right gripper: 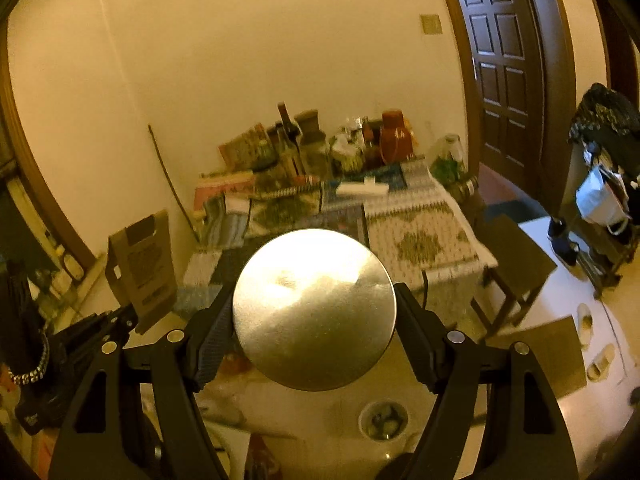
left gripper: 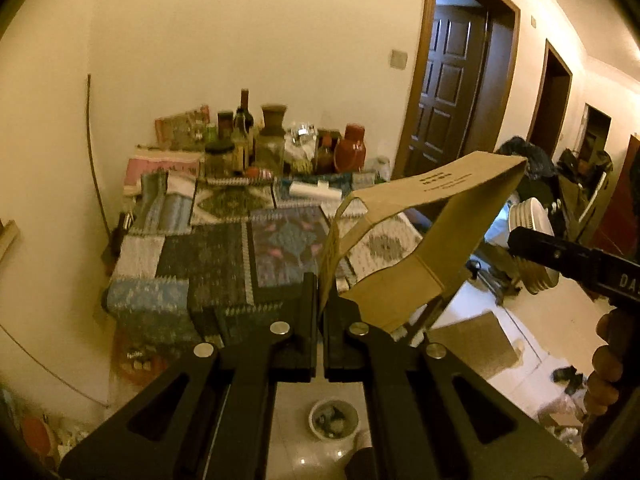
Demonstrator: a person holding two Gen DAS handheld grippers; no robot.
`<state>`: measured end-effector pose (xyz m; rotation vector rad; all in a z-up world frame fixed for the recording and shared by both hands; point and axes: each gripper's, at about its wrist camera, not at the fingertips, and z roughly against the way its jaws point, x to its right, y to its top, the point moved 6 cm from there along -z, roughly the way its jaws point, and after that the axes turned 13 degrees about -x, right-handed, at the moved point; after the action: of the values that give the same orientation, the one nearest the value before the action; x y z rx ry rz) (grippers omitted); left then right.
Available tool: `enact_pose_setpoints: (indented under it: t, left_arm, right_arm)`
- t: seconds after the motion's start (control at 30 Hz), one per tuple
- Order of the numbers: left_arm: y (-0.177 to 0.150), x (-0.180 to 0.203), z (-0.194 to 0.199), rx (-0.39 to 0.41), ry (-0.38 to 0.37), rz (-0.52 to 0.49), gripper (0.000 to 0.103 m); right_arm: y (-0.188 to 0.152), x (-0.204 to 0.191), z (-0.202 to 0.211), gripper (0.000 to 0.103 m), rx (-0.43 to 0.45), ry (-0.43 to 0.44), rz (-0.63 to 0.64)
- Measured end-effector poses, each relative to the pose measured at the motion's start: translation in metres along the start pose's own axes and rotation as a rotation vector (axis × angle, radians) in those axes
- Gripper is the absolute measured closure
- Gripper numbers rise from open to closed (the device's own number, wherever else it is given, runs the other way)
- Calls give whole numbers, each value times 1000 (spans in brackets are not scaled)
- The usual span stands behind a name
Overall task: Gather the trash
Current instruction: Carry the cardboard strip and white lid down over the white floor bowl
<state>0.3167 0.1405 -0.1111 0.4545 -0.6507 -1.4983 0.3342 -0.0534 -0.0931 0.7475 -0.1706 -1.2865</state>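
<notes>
My left gripper is shut on the edge of a bent brown paper bag and holds it in the air in front of the table. The bag also shows at the left of the right wrist view. My right gripper is shut on a round silver metal lid, held by its rim. In the left wrist view the right gripper holds the lid just right of the bag. A small white bin with trash stands on the floor below; it also shows in the right wrist view.
A table with a patchwork cloth stands against the wall, with bottles and jars at its back and a white roll. A stool, a brown mat, a dark door and a cluttered rack are at the right.
</notes>
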Motion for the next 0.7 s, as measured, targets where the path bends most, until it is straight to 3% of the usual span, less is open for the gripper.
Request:
enact_pose_setpoints:
  t: [0.33, 0.7]
  left_arm:
    - [-61, 8, -62, -189, -9, 47, 103]
    - [-151, 14, -198, -420, 24, 171, 103]
  right_arm:
    - [-53, 29, -60, 30, -181, -9, -17]
    - [-138, 97, -185, 30, -433, -21, -50]
